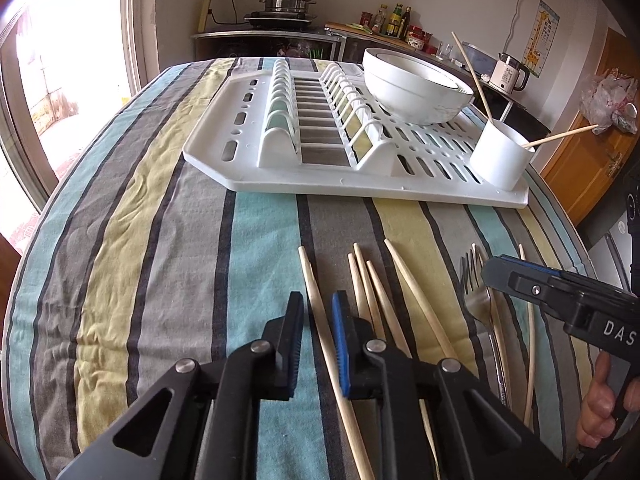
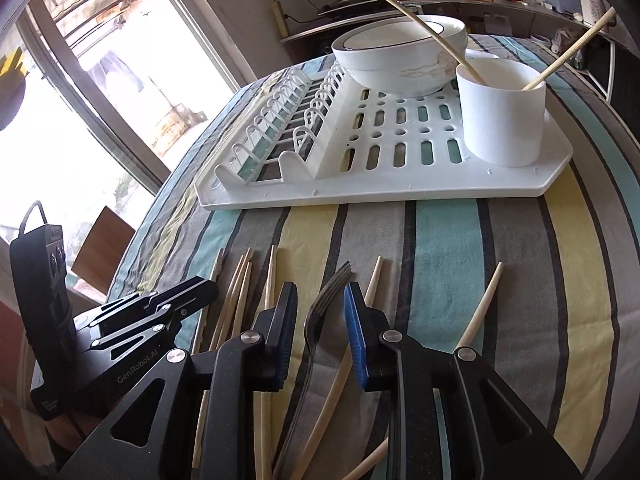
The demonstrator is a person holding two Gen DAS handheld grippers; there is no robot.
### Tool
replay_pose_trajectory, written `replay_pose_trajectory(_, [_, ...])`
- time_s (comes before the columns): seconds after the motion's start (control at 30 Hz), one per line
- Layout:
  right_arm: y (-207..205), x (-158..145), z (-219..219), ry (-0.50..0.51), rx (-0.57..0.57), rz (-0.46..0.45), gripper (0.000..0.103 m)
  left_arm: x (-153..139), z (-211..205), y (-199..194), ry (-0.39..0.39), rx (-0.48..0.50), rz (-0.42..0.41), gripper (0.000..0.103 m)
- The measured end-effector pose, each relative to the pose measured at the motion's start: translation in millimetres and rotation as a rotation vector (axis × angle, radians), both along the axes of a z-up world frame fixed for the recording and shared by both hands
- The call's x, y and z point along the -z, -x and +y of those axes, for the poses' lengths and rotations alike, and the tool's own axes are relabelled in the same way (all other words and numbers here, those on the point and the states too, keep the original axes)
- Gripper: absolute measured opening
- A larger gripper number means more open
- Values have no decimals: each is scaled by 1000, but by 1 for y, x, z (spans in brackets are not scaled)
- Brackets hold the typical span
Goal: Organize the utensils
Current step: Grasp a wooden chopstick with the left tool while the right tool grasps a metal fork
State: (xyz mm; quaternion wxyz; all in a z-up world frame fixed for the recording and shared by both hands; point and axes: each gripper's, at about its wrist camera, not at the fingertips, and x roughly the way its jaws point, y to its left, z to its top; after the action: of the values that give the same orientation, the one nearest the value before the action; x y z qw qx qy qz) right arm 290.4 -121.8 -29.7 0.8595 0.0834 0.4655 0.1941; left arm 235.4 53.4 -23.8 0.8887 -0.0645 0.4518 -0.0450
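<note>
Left wrist view: a white drying rack (image 1: 304, 184) is sitting toward the far edge of the table, on a striped tablecloth (image 1: 160, 280). A white cup (image 1: 500, 158) is standing at the rack's near right corner, holding two chopsticks (image 1: 472, 76) that are leaning apart. A white bowl (image 1: 416, 88) is resting behind the cup, on the rack's far right part. Loose chopsticks (image 1: 416, 300) are lying along the near edge of the table, with a fork (image 1: 478, 292) among them to the right. The left gripper (image 1: 318, 340) is hovering low over the near edge, its jaws standing apart with one loose chopstick (image 1: 324, 336) running between them; contact cannot be told. The right gripper (image 1: 496, 274) is reaching in from the right above the fork; its jaw state cannot be told here.

Right wrist view: the cup (image 2: 502, 112) is standing at the rack's (image 2: 400, 184) near right corner, both chopsticks (image 2: 416, 16) leaning out of it, and the bowl (image 2: 400, 60) is sitting just behind. The right gripper (image 2: 320, 336) is pointing across the near edge of the table, jaws apart and straddling the fork (image 2: 320, 316), not closed on it. Loose chopsticks (image 2: 240, 300) are lying on either side. The left gripper (image 2: 192, 292) is showing at the left, above the leftmost chopsticks.
</note>
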Motion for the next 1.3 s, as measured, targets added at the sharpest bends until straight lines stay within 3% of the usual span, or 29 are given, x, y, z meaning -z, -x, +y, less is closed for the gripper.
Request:
replay_pose_trajectory(0.4, [-23,8,9,19,9,107,16,0,-3,-10,-30,15,13,8])
replay_pose_trajectory(0.77, [-28,7,-1,-42,4,158,11,-1,0,-12,-15,24,24,7])
replay_pose_trajectory(1.3, [-7,-28,-23,-143,-22,90,8,-16,2,-1,15,38,-7,6])
